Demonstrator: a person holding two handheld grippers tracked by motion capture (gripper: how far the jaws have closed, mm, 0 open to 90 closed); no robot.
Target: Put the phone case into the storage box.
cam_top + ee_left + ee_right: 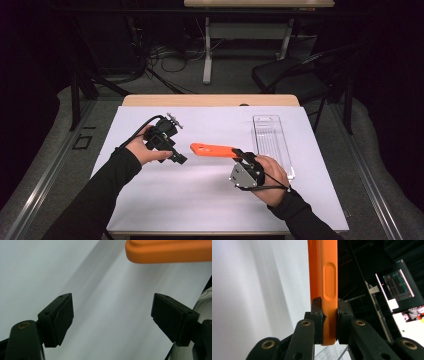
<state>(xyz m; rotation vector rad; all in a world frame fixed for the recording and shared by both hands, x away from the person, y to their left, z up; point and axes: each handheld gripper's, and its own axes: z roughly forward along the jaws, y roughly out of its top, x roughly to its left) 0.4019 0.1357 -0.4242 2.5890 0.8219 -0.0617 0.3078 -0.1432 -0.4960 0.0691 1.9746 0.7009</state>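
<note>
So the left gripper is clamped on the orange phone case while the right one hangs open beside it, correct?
No, the sides are swapped. In the right gripper view the right gripper is shut on the orange phone case; in the left gripper view the left gripper hangs open beside it.

Orange phone case held off the table by one end

The orange phone case is a slim, matte, silicone-looking shell with rounded corners; a raised oval button bump shows along its thin side edge in the right gripper view. It is clamped at one end between the jaws of the right gripper, which press on its two broad faces, and it reaches out leftward across the middle of the white table mat, raised above it. Its free end has a small cut-out near the corner and hangs just beyond the open left gripper, whose view catches that rounded end.
</note>
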